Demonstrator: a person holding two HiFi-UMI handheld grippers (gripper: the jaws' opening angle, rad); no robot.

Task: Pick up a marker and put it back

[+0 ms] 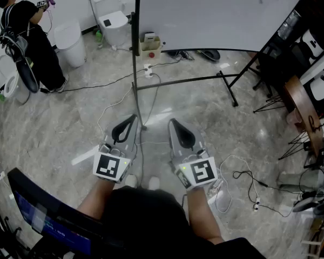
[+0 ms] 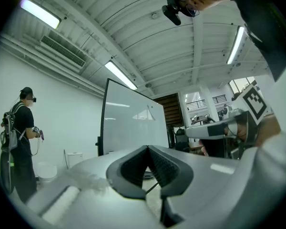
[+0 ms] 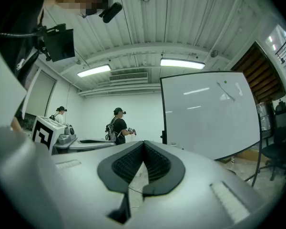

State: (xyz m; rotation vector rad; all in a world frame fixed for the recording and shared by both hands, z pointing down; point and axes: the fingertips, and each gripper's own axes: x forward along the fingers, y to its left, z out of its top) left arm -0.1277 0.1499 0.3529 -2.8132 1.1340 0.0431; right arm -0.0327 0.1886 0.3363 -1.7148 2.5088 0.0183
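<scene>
- Two grey handheld tools, your left gripper [image 1: 130, 117] and right gripper [image 1: 173, 122], hover side by side above the grey marbled floor [image 1: 70, 123], each with jaws pressed together on nothing.
- You face the white whiteboard [image 1: 205, 15] on its black stand; where the marker is cannot be told.

Nothing is legible; the left gripper [image 1: 133, 118] and right gripper [image 1: 171, 122] bear only square code markers.
</scene>
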